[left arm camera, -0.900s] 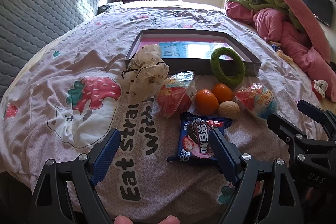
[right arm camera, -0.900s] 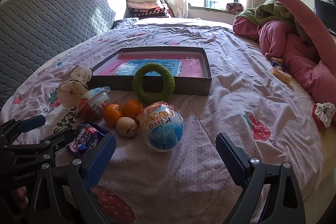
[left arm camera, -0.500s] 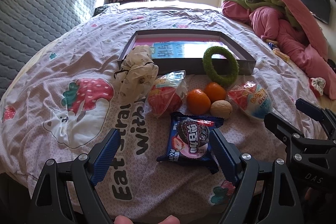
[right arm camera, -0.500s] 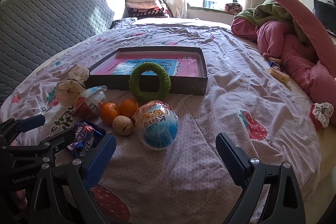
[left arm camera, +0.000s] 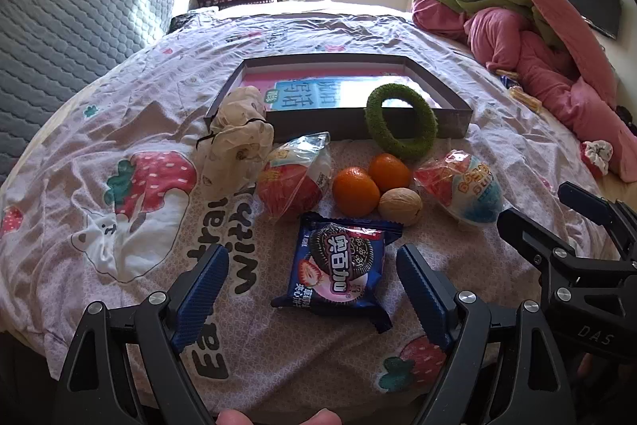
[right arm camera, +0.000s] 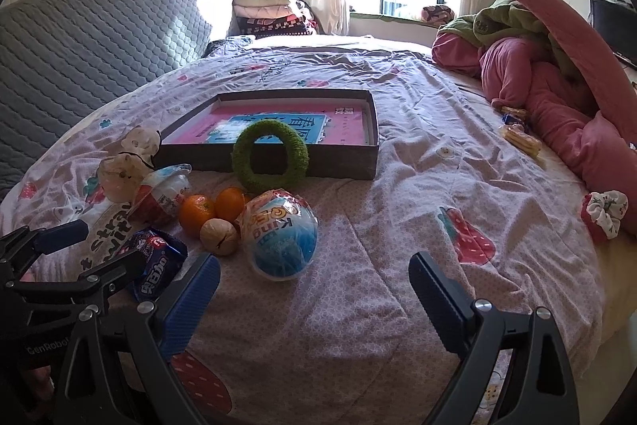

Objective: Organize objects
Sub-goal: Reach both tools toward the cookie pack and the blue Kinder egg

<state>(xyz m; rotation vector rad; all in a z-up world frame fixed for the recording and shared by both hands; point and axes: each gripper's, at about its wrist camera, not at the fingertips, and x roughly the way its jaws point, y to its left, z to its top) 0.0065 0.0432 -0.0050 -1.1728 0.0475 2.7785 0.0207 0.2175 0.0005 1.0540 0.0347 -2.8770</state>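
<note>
While both tongs hover wide apart and hold nothing, the bed (left arm camera: 119,130) with its strawberry-print cover fills each view, a pink quilt heap (left arm camera: 537,58) piled at its 2 o'clock edge. Toward 12 o'clock lies the shallow grey box (left arm camera: 338,124), a pink and blue printed sheet inside it. Leaning on the box's near wall is the green ring (left arm camera: 398,142); at the box's 8 o'clock corner sits the cream cloth pouch (left arm camera: 239,142). Near the ring, from 9 to 3 o'clock, run the red wrapped egg (left arm camera: 294,182), two oranges (left arm camera: 356,192) touching each other, and the blue wrapped egg (left arm camera: 466,190). The walnut (left arm camera: 400,206) touches the oranges at their 5 o'clock. The left tongs (left arm camera: 310,289) frame the blue cookie packet (left arm camera: 338,269), their pads clear of it; the right tongs (right arm camera: 314,289) open just short of the blue wrapped egg.
</note>
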